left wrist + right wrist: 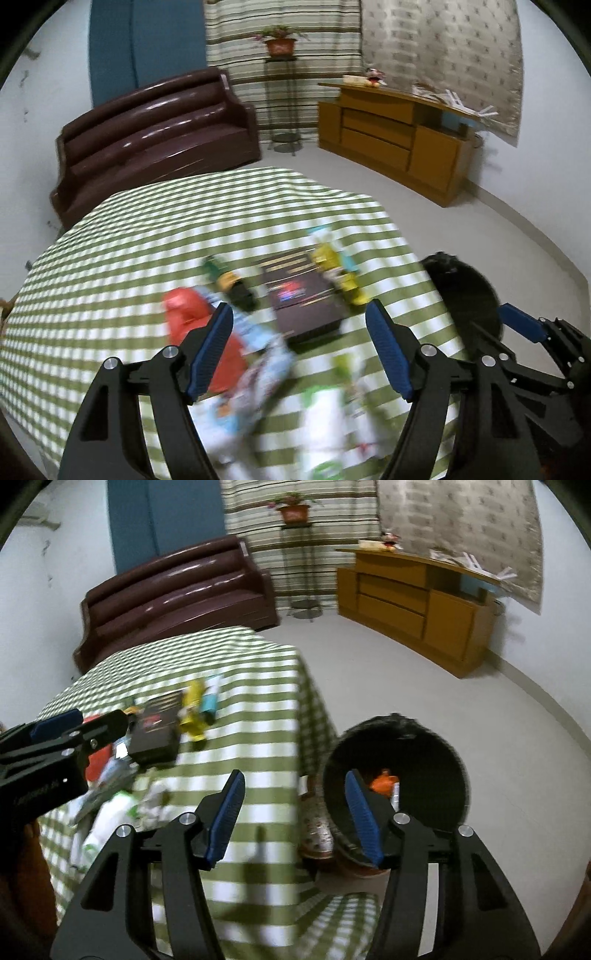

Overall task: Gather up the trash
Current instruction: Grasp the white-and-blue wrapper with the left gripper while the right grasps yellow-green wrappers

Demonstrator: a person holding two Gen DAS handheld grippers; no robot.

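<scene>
- green-and-white checked tablecloth (155,236) covers the table; its right edge drops off beside a black bin (436,753) standing on the pale floor (388,672).
- open floor runs from the table to a brown sofa (155,125) and a wooden cabinet (391,136) by the far wall.
- left gripper (299,347) hangs over the table, jaws wide apart, nothing between them.
- blurred wrappers lie under it: a red packet (184,314) at its left finger, a dark box (299,295) and a yellow packet (332,266) just ahead.
- right gripper (295,812) has its jaws apart and empty, near the table's edge, the bin just beyond its right finger.
- an orange scrap (384,781) lies inside the bin.
</scene>
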